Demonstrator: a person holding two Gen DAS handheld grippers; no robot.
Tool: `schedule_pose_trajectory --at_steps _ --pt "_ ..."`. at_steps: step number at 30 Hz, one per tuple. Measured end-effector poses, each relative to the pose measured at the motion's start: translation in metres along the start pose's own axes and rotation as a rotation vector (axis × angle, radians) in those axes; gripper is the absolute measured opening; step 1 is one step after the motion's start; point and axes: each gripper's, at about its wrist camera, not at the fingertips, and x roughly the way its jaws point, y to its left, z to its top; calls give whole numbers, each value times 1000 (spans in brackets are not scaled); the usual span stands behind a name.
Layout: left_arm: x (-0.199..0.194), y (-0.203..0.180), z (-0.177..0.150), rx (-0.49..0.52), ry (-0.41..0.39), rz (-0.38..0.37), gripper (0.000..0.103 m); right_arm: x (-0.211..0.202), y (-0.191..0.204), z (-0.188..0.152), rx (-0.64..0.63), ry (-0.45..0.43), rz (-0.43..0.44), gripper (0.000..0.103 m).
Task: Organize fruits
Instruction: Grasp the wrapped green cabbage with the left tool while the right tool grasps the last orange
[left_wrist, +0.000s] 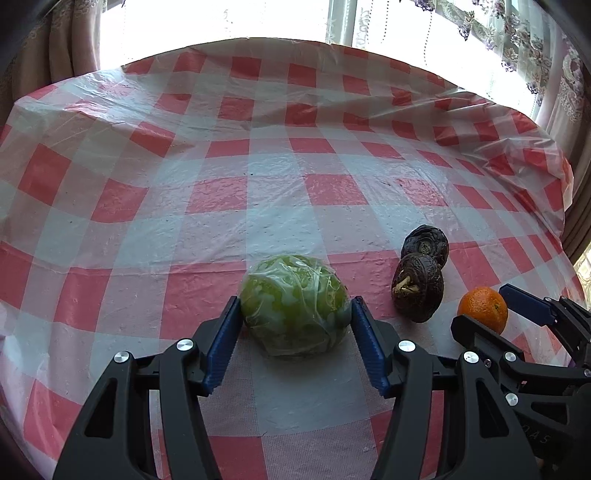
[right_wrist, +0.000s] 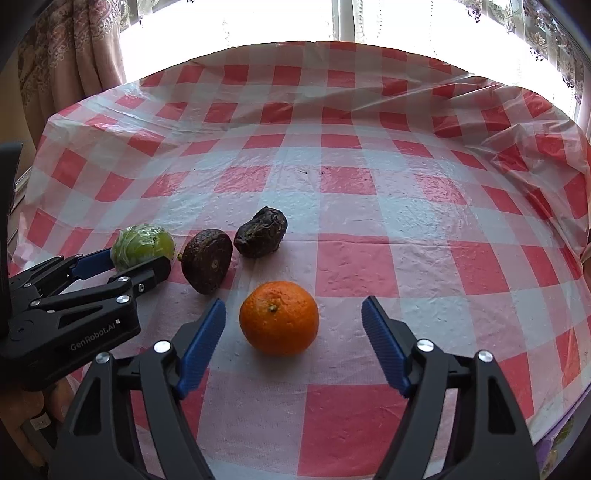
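Note:
A green fruit wrapped in clear plastic (left_wrist: 293, 306) sits on the checked tablecloth between the blue pads of my left gripper (left_wrist: 293, 317), which touch its two sides. It also shows in the right wrist view (right_wrist: 142, 245). Two dark brown wrinkled fruits (left_wrist: 417, 291) (left_wrist: 424, 243) lie to its right, touching each other. An orange (right_wrist: 279, 317) rests on the cloth between the fingers of my open right gripper (right_wrist: 293, 314), with gaps on both sides. The orange also shows in the left wrist view (left_wrist: 483, 308).
The red-and-white checked plastic cloth (right_wrist: 354, 181) covers a round table. Windows and patterned curtains (right_wrist: 74, 55) stand behind its far edge. The left gripper (right_wrist: 122, 266) lies close to the left of the right gripper.

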Motion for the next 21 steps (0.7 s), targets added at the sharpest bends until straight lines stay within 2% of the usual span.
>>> schedule_pose_trajectory --at_steps 3,5,8,21 --pt "-3 1 -1 -3 -13 16 58 2 2 1 -6 6 1 61" --pt "-5 1 -2 -5 -20 24 58 4 3 1 -11 11 3 50" --pt "-7 1 -3 -4 -25 33 58 5 5 0 -21 17 18 43" --pt "-29 -7 -12 19 -62 87 58 -9 6 -9 -19 -6 -1 42"
